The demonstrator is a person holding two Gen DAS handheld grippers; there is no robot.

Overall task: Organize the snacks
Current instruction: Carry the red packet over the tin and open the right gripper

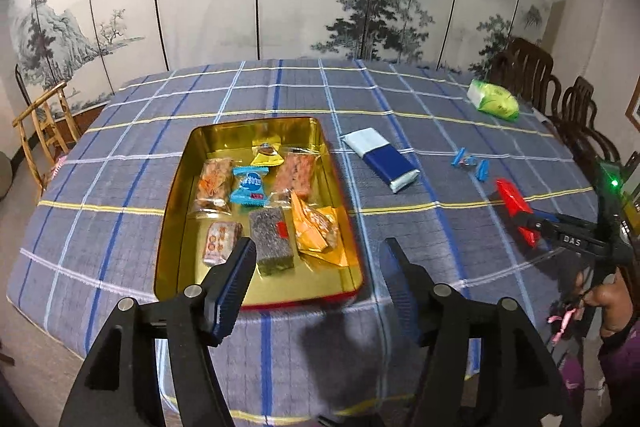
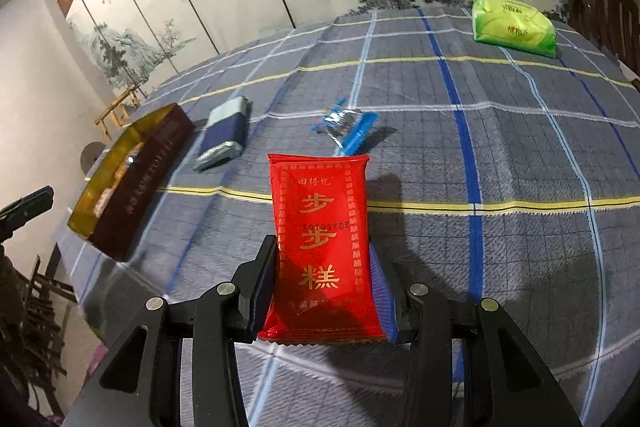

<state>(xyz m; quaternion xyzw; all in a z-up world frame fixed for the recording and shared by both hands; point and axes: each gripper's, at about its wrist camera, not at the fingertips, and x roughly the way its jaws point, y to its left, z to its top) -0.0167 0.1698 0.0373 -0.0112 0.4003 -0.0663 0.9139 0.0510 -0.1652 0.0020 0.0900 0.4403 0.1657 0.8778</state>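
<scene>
A gold tin tray sits on the checked tablecloth and holds several wrapped snacks, among them a blue candy and an orange packet. My left gripper is open and empty, above the tray's near right corner. My right gripper is shut on a red snack packet with gold characters, held above the cloth. That packet also shows in the left wrist view at the right. The tray shows at the left in the right wrist view.
A blue and white packet lies right of the tray. A small blue wrapper lies beyond the red packet. A green tissue pack sits at the far right. Wooden chairs stand by the table's right side, a folding screen behind.
</scene>
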